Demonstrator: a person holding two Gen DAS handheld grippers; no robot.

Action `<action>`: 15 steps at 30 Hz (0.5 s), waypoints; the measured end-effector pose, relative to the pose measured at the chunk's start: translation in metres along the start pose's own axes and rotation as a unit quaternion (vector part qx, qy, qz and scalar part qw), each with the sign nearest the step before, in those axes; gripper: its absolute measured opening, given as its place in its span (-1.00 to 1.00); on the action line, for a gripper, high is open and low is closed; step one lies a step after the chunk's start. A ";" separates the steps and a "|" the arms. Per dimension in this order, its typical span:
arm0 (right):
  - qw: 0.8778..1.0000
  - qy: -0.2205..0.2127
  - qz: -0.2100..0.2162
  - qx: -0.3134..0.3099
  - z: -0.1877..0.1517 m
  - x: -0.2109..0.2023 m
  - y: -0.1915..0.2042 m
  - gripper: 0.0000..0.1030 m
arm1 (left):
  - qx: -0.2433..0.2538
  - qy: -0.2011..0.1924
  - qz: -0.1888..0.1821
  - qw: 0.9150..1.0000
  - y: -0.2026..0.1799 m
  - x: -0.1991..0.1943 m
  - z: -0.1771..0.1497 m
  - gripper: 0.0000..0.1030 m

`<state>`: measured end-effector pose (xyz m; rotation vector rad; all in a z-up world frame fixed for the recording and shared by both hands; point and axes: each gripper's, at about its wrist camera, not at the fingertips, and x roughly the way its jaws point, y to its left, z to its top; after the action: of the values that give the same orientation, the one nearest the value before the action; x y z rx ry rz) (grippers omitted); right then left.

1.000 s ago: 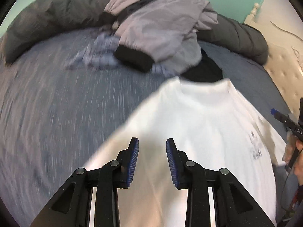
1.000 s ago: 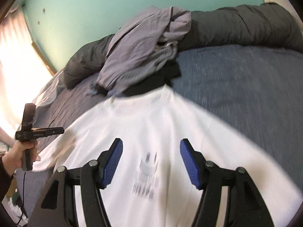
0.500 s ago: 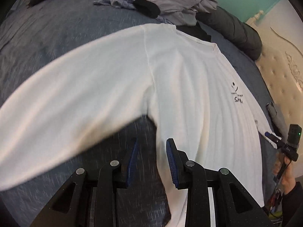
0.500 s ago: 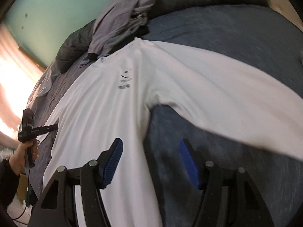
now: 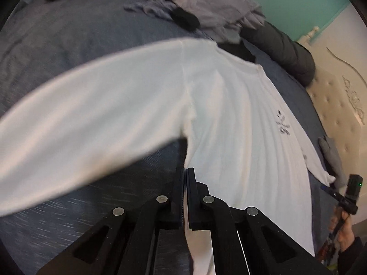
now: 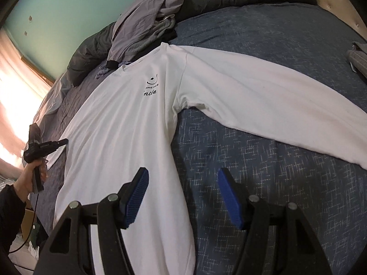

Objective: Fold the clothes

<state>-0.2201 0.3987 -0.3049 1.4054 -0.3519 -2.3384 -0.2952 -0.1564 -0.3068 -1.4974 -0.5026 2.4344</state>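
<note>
Since the earlier frames both grippers have swung from over the shirt's chest to its side edges, and the left gripper [image 5: 184,174] has just been closing: its jaws now meet on the white shirt [image 5: 240,126] side seam at lower centre, though blur hides how much cloth sits between the pads. That shirt's sleeve smears toward the left edge, cuff cut off. In the right view the right gripper [image 6: 183,197] points steeply down, jaws wide, straddling the shirt's [image 6: 119,133] edge without touching. Its right sleeve runs off-frame across the blue bedspread [image 6: 275,171]. At far left, a hand [image 6: 29,178] grips the other handle.
</note>
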 end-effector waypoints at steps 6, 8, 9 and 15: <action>0.999 0.008 -0.002 0.034 -0.003 0.003 -0.006 0.24 | 0.001 0.024 0.040 0.999 0.008 0.010 0.002 -0.95; 0.999 0.011 -0.004 0.046 -0.003 -0.001 -0.010 0.24 | -0.001 0.024 0.043 0.999 0.009 0.007 -0.003 -0.96; 0.999 0.013 -0.004 0.050 -0.004 -0.002 -0.011 0.24 | -0.009 0.022 0.036 0.999 0.011 0.002 -0.007 -0.95; 0.997 0.038 -0.011 0.071 -0.019 -0.006 -0.022 0.24 | 0.018 0.047 -0.002 0.999 0.004 -0.012 -0.039 -0.90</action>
<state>-0.2056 0.4208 -0.3177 1.5657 -0.4905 -2.3103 -0.2545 -0.1587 -0.3149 -1.5868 -0.4406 2.3445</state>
